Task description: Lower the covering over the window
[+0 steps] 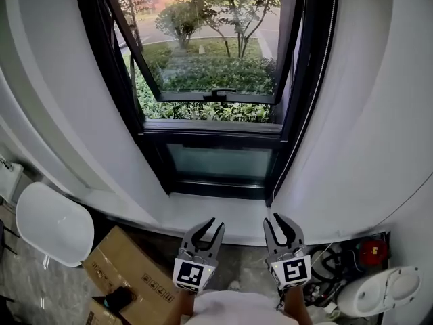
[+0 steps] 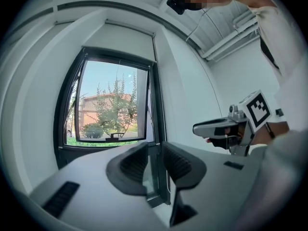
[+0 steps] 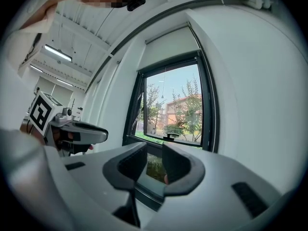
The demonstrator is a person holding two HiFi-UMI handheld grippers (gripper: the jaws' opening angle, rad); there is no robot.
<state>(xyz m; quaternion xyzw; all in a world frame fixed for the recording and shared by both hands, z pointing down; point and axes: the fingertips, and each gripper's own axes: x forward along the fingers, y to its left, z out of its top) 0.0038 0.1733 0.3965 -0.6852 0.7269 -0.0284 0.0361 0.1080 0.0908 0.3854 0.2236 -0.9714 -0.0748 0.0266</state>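
Observation:
The black-framed window [image 1: 216, 80] has its upper sash [image 1: 210, 46] tilted open toward the greenery outside. A pale roller covering [image 3: 171, 44] sits high above the glass, and its lower edge stops at the top of the frame. A thin cord [image 2: 117, 95] hangs down the middle of the pane. My left gripper [image 1: 208, 227] and right gripper [image 1: 284, 225] are side by side in front of the sill, pointing at the window and well short of it. Each stands open with nothing between its jaws. From the left gripper [image 2: 155, 150], the right gripper [image 2: 204, 128] shows alongside.
A white sill [image 1: 223, 212] runs under the window between curved white walls. A cardboard box [image 1: 128, 269] and a white round seat [image 1: 54, 225] are on the floor at the left. A red item [image 1: 371, 252], cables and a white appliance [image 1: 379, 291] lie at the right.

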